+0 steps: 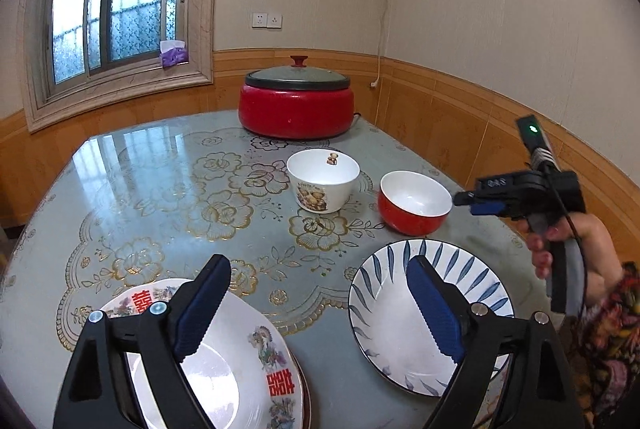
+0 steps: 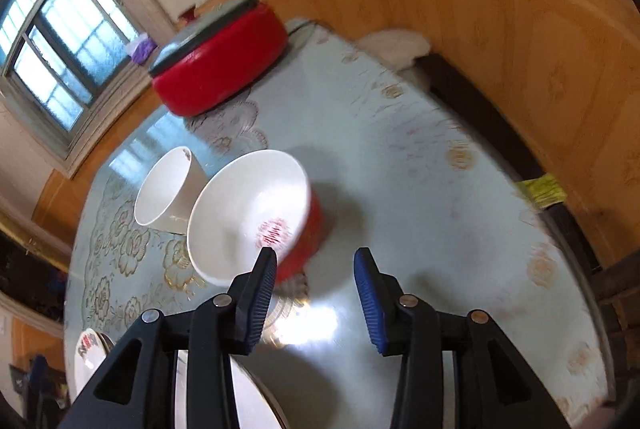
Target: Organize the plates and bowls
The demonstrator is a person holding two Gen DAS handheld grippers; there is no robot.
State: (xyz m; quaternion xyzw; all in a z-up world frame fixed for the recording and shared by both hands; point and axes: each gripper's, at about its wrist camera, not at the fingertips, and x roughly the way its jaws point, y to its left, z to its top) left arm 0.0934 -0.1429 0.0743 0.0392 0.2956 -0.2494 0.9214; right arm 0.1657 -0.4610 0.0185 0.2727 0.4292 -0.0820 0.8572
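Red bowl (image 2: 248,213) just beyond right hand-held gripper (image 2: 316,269), jaws apart, empty.

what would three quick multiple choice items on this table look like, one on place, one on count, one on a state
1. Where does the red pot stand?
A. at the table's far edge, near the wall
B. between the two plates
C. on the windowsill

2. How many bowls are on the table?
A. one
B. two
C. four

3. How is the left gripper?
A. shut on a plate
B. shut on a bowl
C. open, holding nothing

Answers:
1 A: the pot sits beyond the bear bowl and the red bowl, close to the wood panelling.
2 B: only those two bowls show, side by side.
3 C: its jaws stand wide apart above the gap between the red-character plate and the blue leaf plate, gripping neither.
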